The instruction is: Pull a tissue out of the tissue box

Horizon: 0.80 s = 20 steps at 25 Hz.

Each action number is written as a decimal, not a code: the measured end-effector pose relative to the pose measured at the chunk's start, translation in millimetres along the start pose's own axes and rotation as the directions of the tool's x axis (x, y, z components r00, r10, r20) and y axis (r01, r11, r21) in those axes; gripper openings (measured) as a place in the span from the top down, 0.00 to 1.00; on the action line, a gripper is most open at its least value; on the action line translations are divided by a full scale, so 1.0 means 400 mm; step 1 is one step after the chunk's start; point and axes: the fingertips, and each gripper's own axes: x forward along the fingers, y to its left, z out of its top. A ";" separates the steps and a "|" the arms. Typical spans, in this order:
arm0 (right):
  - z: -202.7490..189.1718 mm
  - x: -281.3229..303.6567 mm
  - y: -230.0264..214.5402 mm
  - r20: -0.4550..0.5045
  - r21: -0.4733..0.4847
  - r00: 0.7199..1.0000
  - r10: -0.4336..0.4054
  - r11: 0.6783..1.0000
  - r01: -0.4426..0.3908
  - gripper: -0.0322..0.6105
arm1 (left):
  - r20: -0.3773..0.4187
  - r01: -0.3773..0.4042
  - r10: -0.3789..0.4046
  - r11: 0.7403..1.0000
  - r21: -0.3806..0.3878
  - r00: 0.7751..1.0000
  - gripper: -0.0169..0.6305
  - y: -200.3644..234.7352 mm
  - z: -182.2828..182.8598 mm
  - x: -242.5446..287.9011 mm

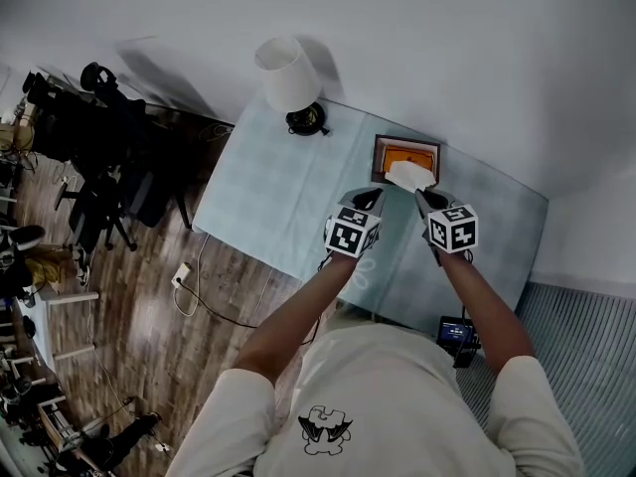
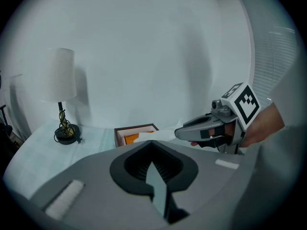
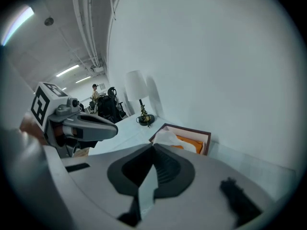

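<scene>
Tissue [image 1: 409, 175] standing out of the open tissue box [image 1: 378, 159], which sits at the far edge of the counter [image 1: 278, 197], to the right of the lamp [image 1: 288, 76]. Right gripper [image 1: 425, 200]: 2 fingers pressed together, pinching the tissue's free end above the box. Left gripper [image 1: 374, 199]: 2 fingers pressed together, holding nothing, near the box's front edge.

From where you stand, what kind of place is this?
Probably a recording studio or lab: a table with a lamp and tissue box, black camera gear on a wood floor, ceiling pipes.
</scene>
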 end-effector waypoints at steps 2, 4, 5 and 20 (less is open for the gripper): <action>0.001 -0.021 0.011 0.019 0.002 1.000 0.000 1.000 0.000 0.93 | 0.027 -0.004 0.004 1.000 0.001 1.000 0.96 -0.004 0.008 -0.020; 0.004 -0.044 0.022 0.039 0.015 0.999 -0.002 1.000 0.001 0.93 | 0.049 -0.008 0.008 1.000 0.012 0.999 0.96 -0.006 0.016 -0.040; 0.007 -0.056 0.030 0.048 0.019 0.999 -0.002 1.000 0.001 0.93 | 0.059 -0.009 0.008 1.000 0.015 0.998 0.96 -0.007 0.021 -0.050; 0.060 -0.266 0.220 0.198 -0.019 0.979 0.041 0.999 -0.038 0.93 | 0.189 0.039 -0.033 0.999 -0.025 0.981 0.96 -0.137 0.062 -0.235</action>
